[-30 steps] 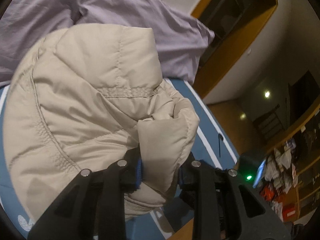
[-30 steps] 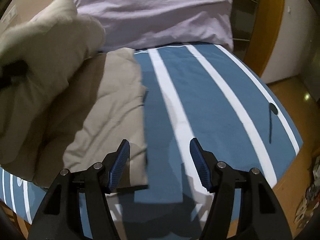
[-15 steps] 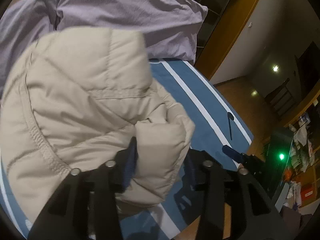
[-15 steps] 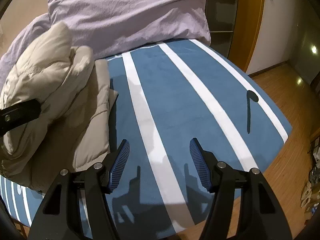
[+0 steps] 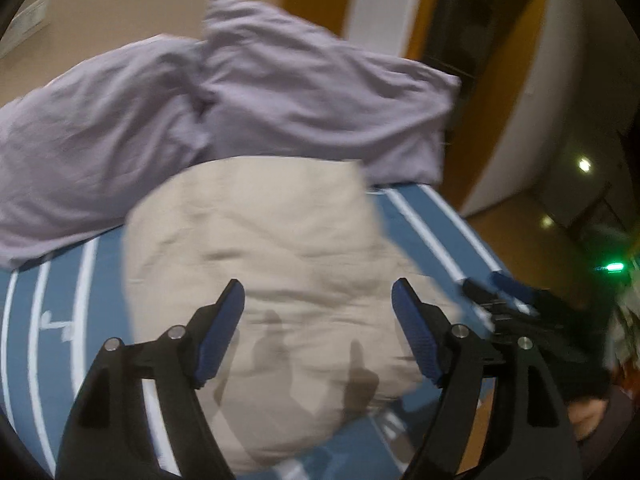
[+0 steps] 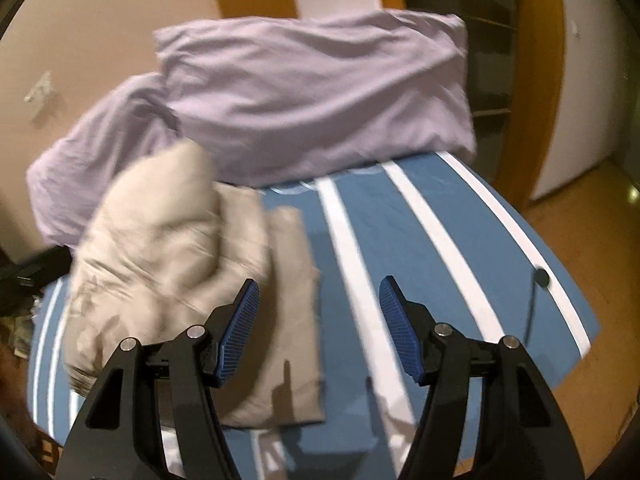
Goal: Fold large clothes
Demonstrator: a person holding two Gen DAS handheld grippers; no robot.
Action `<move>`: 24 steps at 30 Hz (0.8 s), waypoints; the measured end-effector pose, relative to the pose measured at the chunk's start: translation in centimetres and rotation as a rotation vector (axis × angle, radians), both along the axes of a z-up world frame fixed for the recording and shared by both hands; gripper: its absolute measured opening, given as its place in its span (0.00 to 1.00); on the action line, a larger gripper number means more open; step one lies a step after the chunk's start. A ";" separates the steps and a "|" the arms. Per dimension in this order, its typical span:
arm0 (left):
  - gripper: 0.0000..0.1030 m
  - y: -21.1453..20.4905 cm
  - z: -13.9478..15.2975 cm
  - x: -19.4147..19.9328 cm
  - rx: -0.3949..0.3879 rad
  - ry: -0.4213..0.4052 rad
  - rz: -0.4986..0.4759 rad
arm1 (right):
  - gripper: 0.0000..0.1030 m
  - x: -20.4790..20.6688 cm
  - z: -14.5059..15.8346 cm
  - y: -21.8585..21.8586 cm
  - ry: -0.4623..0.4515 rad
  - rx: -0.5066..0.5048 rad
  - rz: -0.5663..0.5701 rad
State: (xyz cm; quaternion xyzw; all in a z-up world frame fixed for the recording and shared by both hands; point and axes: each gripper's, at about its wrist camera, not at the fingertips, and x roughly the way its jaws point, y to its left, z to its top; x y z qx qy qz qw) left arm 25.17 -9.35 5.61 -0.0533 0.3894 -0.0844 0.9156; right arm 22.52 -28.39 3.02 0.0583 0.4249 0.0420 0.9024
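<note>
- One beige padded jacket (image 5: 288, 280), bunched on the bed.
- Two lilac pillows (image 6: 320, 96).
- One blue bedcover (image 6: 448, 248) with white stripes.
- Two grippers: left gripper (image 5: 318, 292), right gripper (image 6: 319, 290).
- One small dark object (image 6: 542, 276) on the cover.

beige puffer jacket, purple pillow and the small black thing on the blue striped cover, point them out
beige puffer jacket (image 5: 288, 264), left wrist view, middle of the quilted bundle
purple pillow (image 6: 320, 100), right wrist view, centre of its creased face
small black thing (image 6: 542, 276), right wrist view, its round head near the cover's edge
</note>
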 end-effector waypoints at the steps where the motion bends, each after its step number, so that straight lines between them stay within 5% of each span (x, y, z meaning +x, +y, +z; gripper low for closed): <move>1: 0.74 1.3 -0.4 0.4 0.006 0.010 0.036 | 0.62 0.3 0.2 0.5 -0.003 0.004 0.015; 12: 0.74 9.8 -3.3 3.3 -0.002 0.072 0.242 | 0.52 1.6 0.6 6.0 0.005 0.028 0.145; 18: 0.71 9.4 -5.7 3.8 -0.110 0.119 0.213 | 0.49 1.8 0.1 6.6 0.021 0.031 0.149; 24: 0.70 6.6 -6.5 3.9 -0.095 0.121 0.165 | 0.42 1.5 -0.3 6.2 0.031 0.035 0.146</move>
